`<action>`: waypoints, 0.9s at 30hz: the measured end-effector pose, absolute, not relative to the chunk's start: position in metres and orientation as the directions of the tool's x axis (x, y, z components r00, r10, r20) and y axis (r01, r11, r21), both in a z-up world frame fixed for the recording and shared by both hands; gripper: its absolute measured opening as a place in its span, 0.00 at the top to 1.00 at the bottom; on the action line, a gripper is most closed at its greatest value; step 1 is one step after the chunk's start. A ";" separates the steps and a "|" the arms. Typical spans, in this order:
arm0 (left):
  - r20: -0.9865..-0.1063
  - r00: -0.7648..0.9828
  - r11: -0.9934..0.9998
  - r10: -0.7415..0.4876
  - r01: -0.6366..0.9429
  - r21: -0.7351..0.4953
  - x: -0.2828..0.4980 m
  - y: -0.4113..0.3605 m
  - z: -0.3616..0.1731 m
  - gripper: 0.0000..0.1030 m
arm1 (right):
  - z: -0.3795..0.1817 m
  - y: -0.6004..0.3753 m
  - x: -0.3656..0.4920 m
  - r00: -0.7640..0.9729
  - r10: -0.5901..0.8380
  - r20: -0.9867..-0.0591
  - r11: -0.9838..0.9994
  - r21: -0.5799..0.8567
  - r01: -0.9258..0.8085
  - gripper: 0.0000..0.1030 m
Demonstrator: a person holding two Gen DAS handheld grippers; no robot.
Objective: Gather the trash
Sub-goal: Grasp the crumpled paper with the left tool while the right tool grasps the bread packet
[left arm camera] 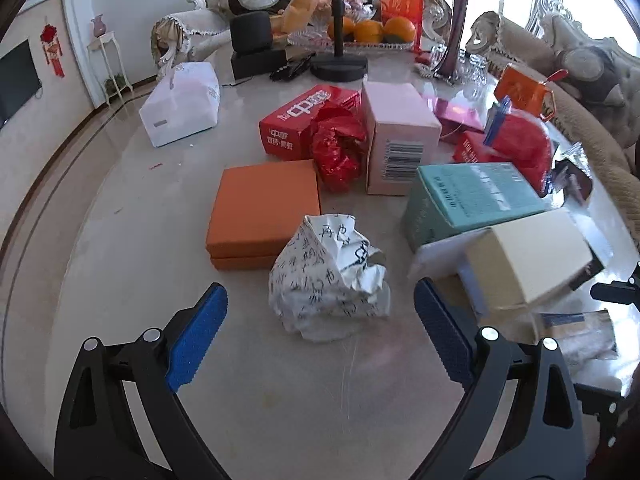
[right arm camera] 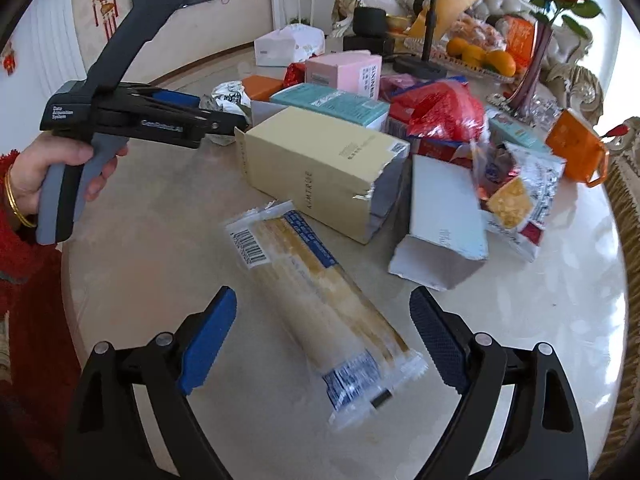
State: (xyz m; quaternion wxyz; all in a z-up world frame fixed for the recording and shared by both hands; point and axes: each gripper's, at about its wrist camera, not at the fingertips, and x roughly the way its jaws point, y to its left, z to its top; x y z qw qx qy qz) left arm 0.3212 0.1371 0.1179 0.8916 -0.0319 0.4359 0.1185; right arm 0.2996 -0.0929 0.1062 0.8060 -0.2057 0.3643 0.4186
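scene: round marble table (right arm camera: 540, 320) piled with empty boxes and wrappers; fruit tray and vase at far edge.
left gripper (left arm camera: 320, 332): jaws wide, nothing between the pads, angled down at the crumpled paper ball (left arm camera: 332, 280).
paper ball spot: near edge of table on the left-wrist side, just in front of the open fingers, touching the near corner of the orange flat box (left arm camera: 264, 212).
right gripper (right arm camera: 324, 340): jaws wide, empty, pointed down over the clear noodle wrapper (right arm camera: 320, 304).
wrapper spot: flat on the table near the near edge, lying diagonally, its lower end between the two blue pads but not touched by either.
other trash: cream carton (right arm camera: 320, 168) just beyond the wrapper, torn end open; teal box (right arm camera: 332, 104) behind it; white flattened box (right arm camera: 444, 212) and snack bag (right arm camera: 520, 200) toward the right edge; red foil (left arm camera: 340, 152), pink box (left arm camera: 400, 136) mid-table.
left hand (right arm camera: 60, 172): seen in right wrist view holding the left tool's grey handle, red sleeve, gold bangle.
step in hand (judged): each tool lining up on its own piece, ball for left, wrapper for right.
how to do it well: centre the ball between the pads and close slowly, paper crushes but should hold. For the wrapper, turn the jaws across its narrow width, come low to the tabletop, pinch mid-length; film is slick and flat, an end grip likely slides.
risk: left fingers may nudge the orange box; wrapper may skate on the marble.
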 end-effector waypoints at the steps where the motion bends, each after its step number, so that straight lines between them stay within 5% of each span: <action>1: -0.786 0.590 0.970 0.184 -0.240 0.047 0.324 0.139 0.116 0.11 | 0.103 -0.090 0.300 0.382 0.520 -0.764 0.566 -0.026 -0.824 0.19; 2: -0.786 0.591 0.970 0.181 -0.240 0.043 0.326 0.139 0.114 0.12 | 0.104 -0.090 0.298 0.389 0.527 -0.756 0.567 -0.028 -0.823 0.23; 4: -0.792 0.587 0.972 0.168 -0.234 0.033 0.328 0.141 0.110 0.34 | 0.105 -0.089 0.297 0.399 0.524 -0.752 0.583 -0.025 -0.812 0.29; 5: -0.800 0.581 0.973 0.150 -0.232 0.014 0.329 0.142 0.107 0.53 | 0.106 -0.090 0.295 0.407 0.521 -0.750 0.594 -0.024 -0.804 0.39; 8: -0.784 0.607 0.972 0.126 -0.235 -0.026 0.322 0.146 0.109 0.56 | 0.109 -0.092 0.286 0.417 0.513 -0.750 0.614 -0.019 -0.789 0.61; 10: -0.776 0.620 0.973 0.112 -0.229 -0.042 0.317 0.148 0.112 0.57 | 0.110 -0.097 0.281 0.415 0.523 -0.745 0.630 0.010 -0.776 0.67; 19: -0.696 0.716 0.978 0.051 -0.177 -0.110 0.251 0.141 0.145 0.57 | 0.118 -0.123 0.241 0.420 0.619 -0.663 0.668 0.165 -0.726 0.69; 27: -0.589 0.806 0.990 -0.059 -0.029 -0.139 0.113 0.088 0.167 0.57 | 0.128 -0.166 0.154 0.442 0.745 -0.499 0.638 0.342 -0.690 0.69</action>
